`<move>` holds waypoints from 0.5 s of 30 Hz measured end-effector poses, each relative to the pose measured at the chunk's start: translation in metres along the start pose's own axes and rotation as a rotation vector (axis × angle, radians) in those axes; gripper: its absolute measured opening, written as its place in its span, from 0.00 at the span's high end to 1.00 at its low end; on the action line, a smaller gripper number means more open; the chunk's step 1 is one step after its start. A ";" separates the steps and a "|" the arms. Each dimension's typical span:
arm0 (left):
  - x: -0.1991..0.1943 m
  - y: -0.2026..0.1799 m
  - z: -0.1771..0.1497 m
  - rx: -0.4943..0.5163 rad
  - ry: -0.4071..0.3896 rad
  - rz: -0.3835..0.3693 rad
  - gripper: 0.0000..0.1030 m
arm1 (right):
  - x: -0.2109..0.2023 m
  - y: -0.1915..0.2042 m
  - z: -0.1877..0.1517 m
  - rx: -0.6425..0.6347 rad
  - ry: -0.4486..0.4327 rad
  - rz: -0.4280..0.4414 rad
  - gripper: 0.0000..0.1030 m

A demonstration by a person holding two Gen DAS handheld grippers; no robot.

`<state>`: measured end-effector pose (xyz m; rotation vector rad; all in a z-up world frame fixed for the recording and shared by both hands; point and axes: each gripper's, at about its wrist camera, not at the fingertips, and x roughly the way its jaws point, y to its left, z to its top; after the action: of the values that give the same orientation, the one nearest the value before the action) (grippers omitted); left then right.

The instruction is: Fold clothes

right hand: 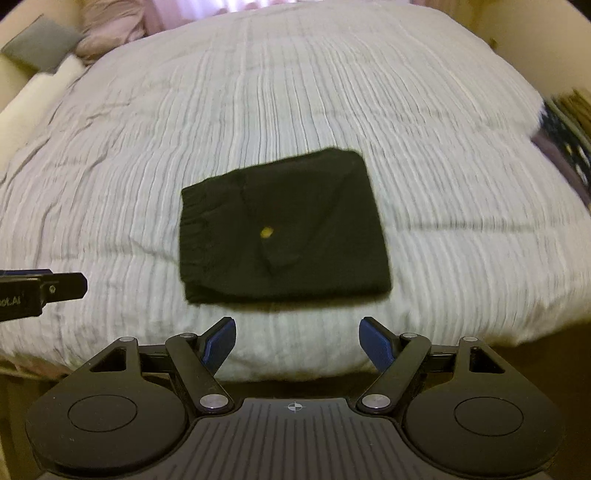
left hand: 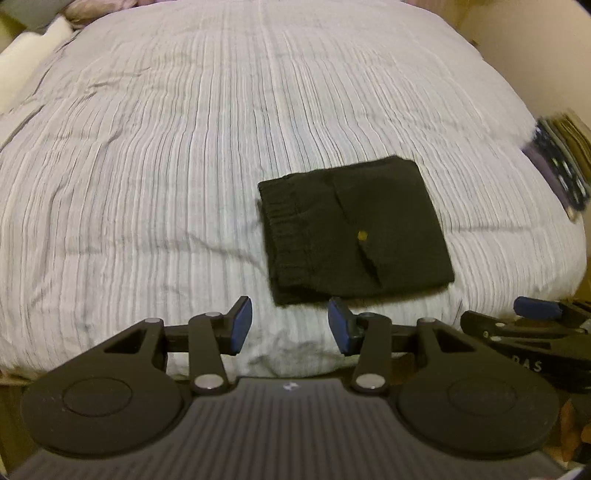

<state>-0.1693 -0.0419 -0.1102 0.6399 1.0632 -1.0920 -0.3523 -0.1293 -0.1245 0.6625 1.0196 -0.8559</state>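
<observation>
**Black clothes folded on the bed, both claws empty**

A black garment (left hand: 354, 232) lies folded into a neat square on the bed (left hand: 184, 147). It sits near the front edge of the bed, on a pale cover with thin stripes. A small yellow dot (left hand: 362, 235) shows near the middle of the dark cloth. One side of the cloth has a ribbed band.

The left claw (left hand: 290, 328) hangs just in front of the garment, close to its near edge. Its two blue pads are apart, with only the bed cover seen between them. It holds nothing and does not touch the cloth.

The right claw (right hand: 297, 345) is also in front of the garment. Its blue pads stand wider apart than the left ones. It holds nothing too.

Pillows (right hand: 110, 33) lie at the far end of the bed. A patterned dark cloth (left hand: 561, 170) sits at the right side, too blurry to tell what it is.
</observation>
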 end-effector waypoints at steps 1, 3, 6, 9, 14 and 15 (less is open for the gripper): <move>0.002 -0.008 0.003 -0.011 -0.002 0.006 0.60 | 0.001 -0.008 0.006 -0.020 -0.002 0.005 0.25; 0.006 -0.028 0.009 -0.032 -0.015 0.018 0.60 | 0.001 -0.024 0.014 -0.051 -0.006 0.012 0.25; 0.012 -0.054 0.013 -0.081 -0.028 0.033 0.60 | 0.006 -0.050 0.026 -0.106 -0.006 0.029 0.25; 0.016 -0.074 0.013 -0.124 -0.022 0.052 0.60 | 0.008 -0.071 0.035 -0.161 0.005 0.045 0.25; 0.013 -0.092 0.006 -0.209 -0.018 0.080 0.58 | 0.006 -0.096 0.048 -0.226 0.009 0.082 0.25; 0.013 -0.093 0.004 -0.229 -0.013 0.089 0.58 | 0.007 -0.099 0.049 -0.240 0.014 0.092 0.25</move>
<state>-0.2531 -0.0843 -0.1139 0.4912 1.1192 -0.8807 -0.4127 -0.2217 -0.1197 0.5080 1.0762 -0.6369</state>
